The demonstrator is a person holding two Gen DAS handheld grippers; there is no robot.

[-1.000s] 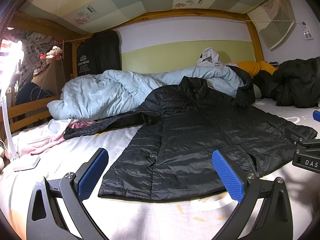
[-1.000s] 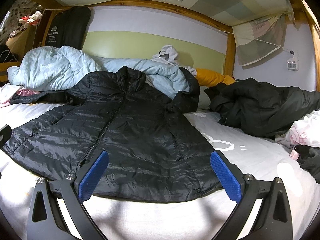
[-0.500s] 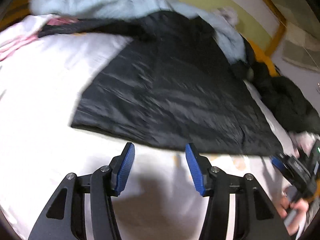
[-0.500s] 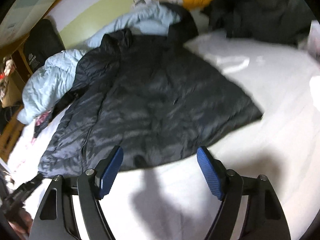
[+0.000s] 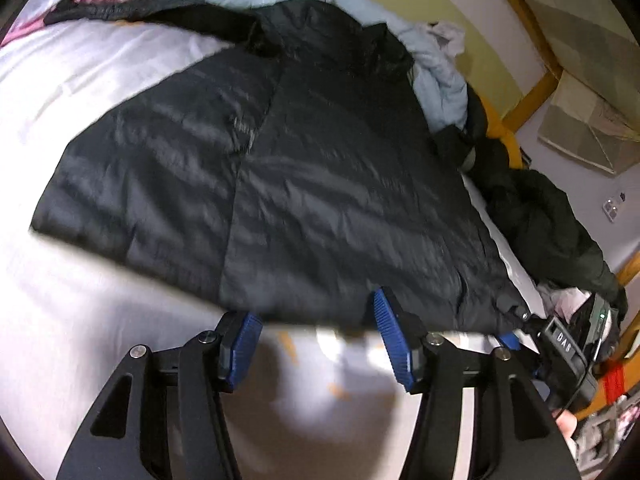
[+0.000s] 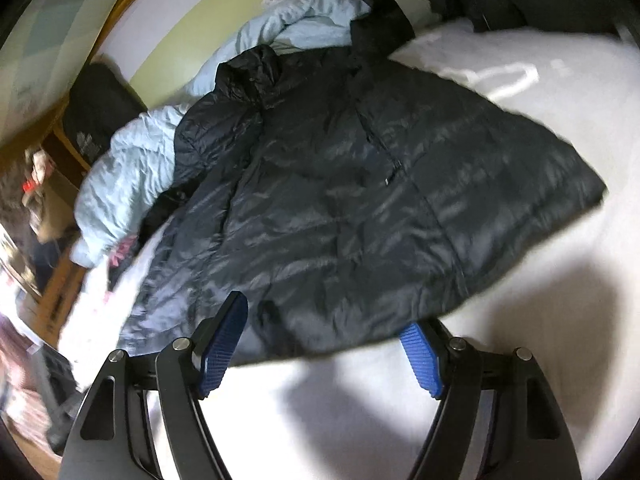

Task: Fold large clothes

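While black puffer jacket (image 5: 300,184) lies flat on bed (hem nearest), both jaws part-open, gripping nothing.

The jacket (image 5: 304,184) is thin quilted black cloth with a faint sheen, its stitched bands catching light. It lies on a matt white sheet (image 5: 100,80), smooth cloth with faint orange print near the jacket's hem. Behind the jacket's collar a pale blue duvet (image 6: 132,172) looks soft, matt and crumpled. Beside the jacket's far sleeve a second dark coat (image 5: 548,216) is duller cloth. The bed frame (image 5: 532,96) beyond it is varnished yellowish wood. The left gripper (image 5: 316,340) and right gripper (image 6: 324,344) are matt black plastic with bright metal screws and ribbed blue pads (image 5: 390,340).
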